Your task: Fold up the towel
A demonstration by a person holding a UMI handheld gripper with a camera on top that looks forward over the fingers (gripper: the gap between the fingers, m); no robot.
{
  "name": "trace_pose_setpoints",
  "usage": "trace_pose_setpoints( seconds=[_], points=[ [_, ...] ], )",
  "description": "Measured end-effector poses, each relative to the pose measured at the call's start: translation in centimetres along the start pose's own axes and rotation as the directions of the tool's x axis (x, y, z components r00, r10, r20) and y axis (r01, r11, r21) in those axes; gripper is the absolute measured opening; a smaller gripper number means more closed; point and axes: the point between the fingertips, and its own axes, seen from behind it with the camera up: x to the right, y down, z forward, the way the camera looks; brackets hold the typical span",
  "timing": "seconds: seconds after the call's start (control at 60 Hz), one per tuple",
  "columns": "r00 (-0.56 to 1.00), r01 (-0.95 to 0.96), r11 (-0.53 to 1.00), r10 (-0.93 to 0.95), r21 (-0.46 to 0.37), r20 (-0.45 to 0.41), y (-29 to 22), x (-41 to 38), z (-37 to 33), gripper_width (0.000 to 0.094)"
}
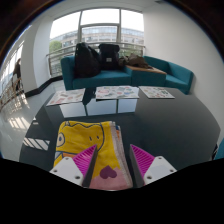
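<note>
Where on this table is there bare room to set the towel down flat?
The dark tabletop lies bare beside the yellow towel and between it and the three mats at the far edge. Crowded: that far edge, and just ahead of the claw, where the towel lies between the open fingers.

One towel, one sofa

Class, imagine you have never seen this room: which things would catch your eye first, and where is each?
The bright yellow towel with a cartoon print lies on the dark table, just ahead of the open gripper, a pinkish fold reaching back between its fingers. Beyond the table stands a teal sofa under large windows, with a dark bag on it.
</note>
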Motion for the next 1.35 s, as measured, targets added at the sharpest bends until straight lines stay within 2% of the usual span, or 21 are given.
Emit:
trace_pose_setpoints(
  seconds=[0.033, 0.067, 0.083, 0.167, 0.183, 0.25, 0.5, 0.833, 1.117, 1.35],
  points=[
    [1.000, -0.021, 1.000, 0.021, 0.010, 0.020, -0.2, 0.9, -0.4, 0.0723],
    [0.999, -0.039, 0.999, 0.038, 0.012, 0.033, -0.2, 3.0, -1.3, 0.0761],
    [0.998, -0.045, 0.999, 0.044, 0.017, 0.035, -0.4, 1.3, -0.9, 0.0765],
    [0.999, -0.025, 0.998, 0.023, 0.051, 0.039, -2.0, 4.8, -3.6, 0.0783],
    [0.999, -0.022, 0.998, 0.019, 0.057, 0.041, -2.3, 3.2, -3.6, 0.0787],
    [0.998, -0.018, 0.996, 0.012, 0.089, 0.063, -4.0, 5.0, -6.6, 0.0797],
    [0.987, -0.035, 0.989, 0.012, 0.143, 0.158, -4.5, 5.8, -18.0, 0.0798],
    [0.982, 0.036, 0.970, -0.079, 0.239, 0.173, -2.5, 6.0, -28.2, 0.0798],
    [0.982, 0.040, 0.952, -0.093, 0.305, 0.163, -2.8, 7.2, -32.4, 0.0798],
    [0.982, 0.051, 0.945, -0.106, 0.324, 0.154, -2.6, 7.2, -33.4, 0.0798]
  ],
)
